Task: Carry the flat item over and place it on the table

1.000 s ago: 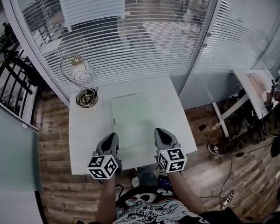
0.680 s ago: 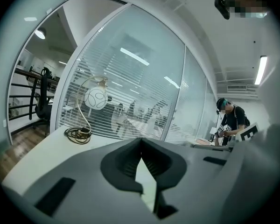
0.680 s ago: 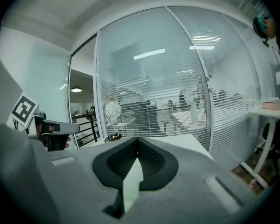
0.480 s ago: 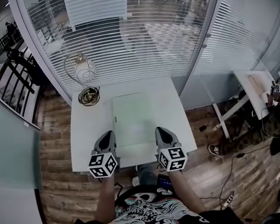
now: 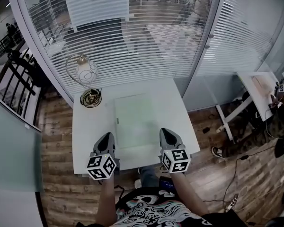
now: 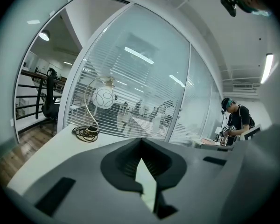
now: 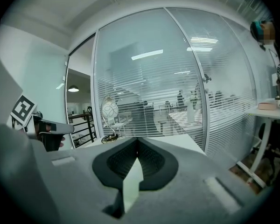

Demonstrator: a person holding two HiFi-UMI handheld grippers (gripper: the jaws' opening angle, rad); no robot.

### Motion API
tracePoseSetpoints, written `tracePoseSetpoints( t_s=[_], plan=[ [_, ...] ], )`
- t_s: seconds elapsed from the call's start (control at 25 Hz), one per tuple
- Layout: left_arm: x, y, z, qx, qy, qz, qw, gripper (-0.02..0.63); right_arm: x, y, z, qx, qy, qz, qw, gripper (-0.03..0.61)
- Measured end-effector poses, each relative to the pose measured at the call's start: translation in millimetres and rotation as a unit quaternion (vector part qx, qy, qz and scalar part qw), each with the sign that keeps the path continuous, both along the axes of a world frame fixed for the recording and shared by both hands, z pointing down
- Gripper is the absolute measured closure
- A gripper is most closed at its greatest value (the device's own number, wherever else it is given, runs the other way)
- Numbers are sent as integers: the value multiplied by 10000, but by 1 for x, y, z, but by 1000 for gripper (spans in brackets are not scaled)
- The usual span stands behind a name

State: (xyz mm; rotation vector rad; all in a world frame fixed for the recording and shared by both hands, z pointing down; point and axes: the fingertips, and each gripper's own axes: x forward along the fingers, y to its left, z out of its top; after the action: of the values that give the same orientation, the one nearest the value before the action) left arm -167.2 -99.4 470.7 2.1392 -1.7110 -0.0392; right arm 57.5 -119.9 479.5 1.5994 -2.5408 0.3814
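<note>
Glass wall [image 5: 132, 41] with slatted blinds behind white table [image 5: 87, 126]; wood floor around. Lamp [image 5: 86, 74] with wire-loop stem at table's far left corner. Left gripper [image 5: 105, 138] at near left, jaws closed tight on near edge of flat sheet [image 5: 135, 119]. Sheet pale green, translucent, spread over table's middle; probably resting on tabletop, though contact unclear. Right gripper [image 5: 164, 132] clamped likewise on same near edge, pale strip pinched between pads. Second desk [image 5: 258, 86] far right.
</note>
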Motion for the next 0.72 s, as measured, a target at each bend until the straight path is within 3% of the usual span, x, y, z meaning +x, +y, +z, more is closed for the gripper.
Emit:
tracePoseSetpoints(
  t_s=[0.2,0.4,0.72],
  plan=[
    [-7,0,1,-23,-31,-61,10000,607,5,-3,-9,166,49,193,9997,574],
    [-2,-2,-4,31,187,82,9998,607,8,-4,-10,175,83,211,9996,574],
    [-3,-5,5,-80,202,112,9997,607,6,-6,-2,75,38,173,9998,574]
  ],
)
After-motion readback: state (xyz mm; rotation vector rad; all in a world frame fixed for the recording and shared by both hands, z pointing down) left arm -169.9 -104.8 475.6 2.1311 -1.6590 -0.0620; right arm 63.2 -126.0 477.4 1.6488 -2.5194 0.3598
